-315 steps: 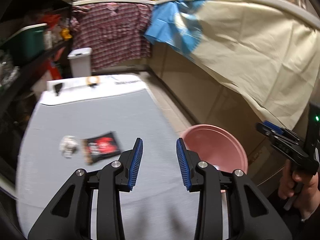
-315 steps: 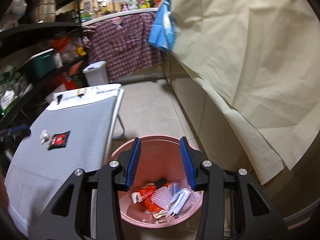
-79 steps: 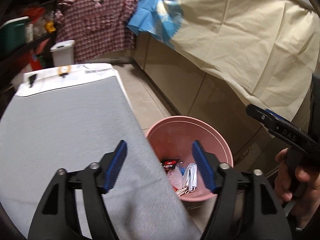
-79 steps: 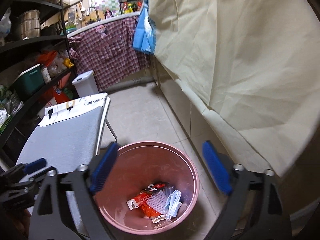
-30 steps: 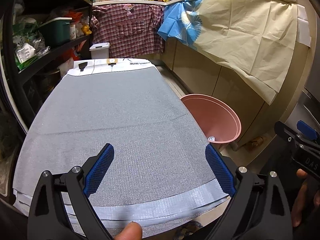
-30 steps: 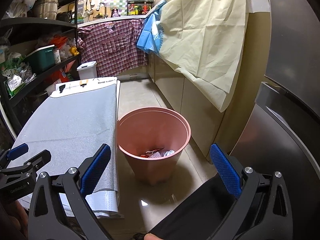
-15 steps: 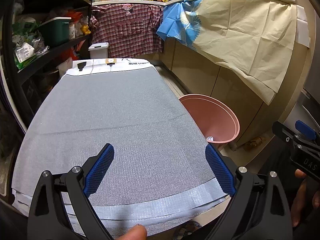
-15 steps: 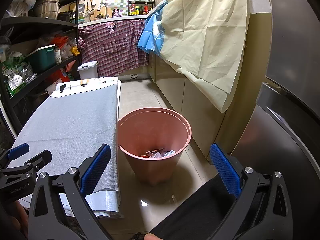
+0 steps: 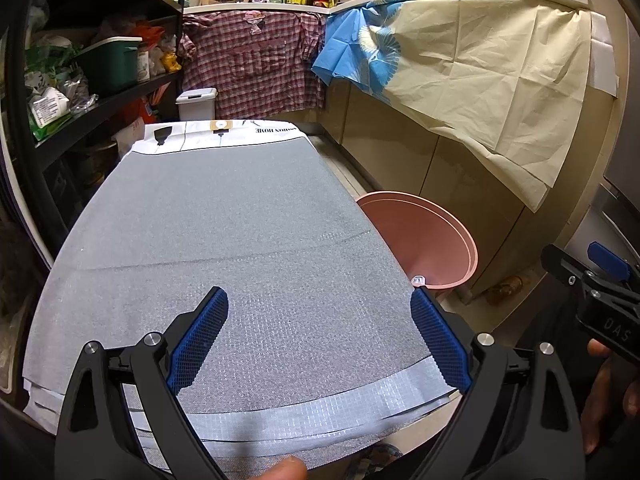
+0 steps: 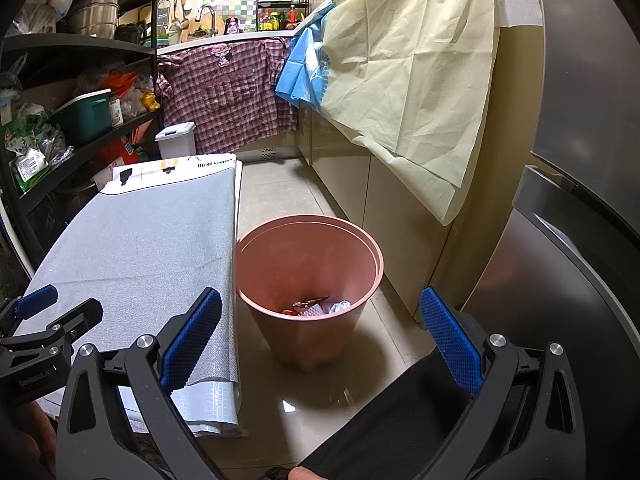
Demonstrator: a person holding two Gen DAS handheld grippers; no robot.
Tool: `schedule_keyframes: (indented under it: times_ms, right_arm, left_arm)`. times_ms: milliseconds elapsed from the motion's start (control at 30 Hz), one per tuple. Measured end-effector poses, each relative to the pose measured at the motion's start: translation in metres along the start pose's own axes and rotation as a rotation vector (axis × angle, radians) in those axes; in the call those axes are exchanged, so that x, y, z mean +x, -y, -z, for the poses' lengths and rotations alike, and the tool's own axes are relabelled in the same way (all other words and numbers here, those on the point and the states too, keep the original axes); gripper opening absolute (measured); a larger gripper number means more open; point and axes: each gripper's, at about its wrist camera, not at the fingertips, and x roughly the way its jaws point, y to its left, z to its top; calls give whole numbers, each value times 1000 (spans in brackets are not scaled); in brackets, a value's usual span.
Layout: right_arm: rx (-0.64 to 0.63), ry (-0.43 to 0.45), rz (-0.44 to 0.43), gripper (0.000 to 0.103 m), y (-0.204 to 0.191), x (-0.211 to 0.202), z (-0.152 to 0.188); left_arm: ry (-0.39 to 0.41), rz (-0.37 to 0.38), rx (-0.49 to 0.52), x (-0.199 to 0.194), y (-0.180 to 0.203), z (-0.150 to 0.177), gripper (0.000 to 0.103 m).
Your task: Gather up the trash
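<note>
Grey table shows no litter; trash lies in the pink bin beside its right edge. Left gripper and right gripper gape wide, empty; collecting looks finished.

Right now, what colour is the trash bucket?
Pink bucket, seen best from the right wrist camera.

My left gripper is matte black plastic with triangular cut-outs, silver screw heads at the joints and blue cross-hatched pads on its fingers. My right gripper is built the same, and white lettering marks each black body.
</note>
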Motion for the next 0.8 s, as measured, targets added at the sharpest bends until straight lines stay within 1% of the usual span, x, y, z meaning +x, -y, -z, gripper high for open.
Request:
schedule_keyframes:
  times_ms: [300,467,600,733,800]
  right_arm:
    - [0,0,0,98,0,0,0]
    - [0,-1,0,98,0,0,0]
    - [0,0,0,98,0,0,0]
    - [1,-1,-1,98,0,0,0]
    - [0,0,-1,98,0,0,0]
  left_arm:
    - [2,6,0,-1,-1,0,90]
    - [21,2,12,-4,-1,1,90]
    - [19,15,8,-2,-3,1,90]
    - [46,23,19,-3,-3,3,90]
    - [48,25,20,-3,-2,4,90]
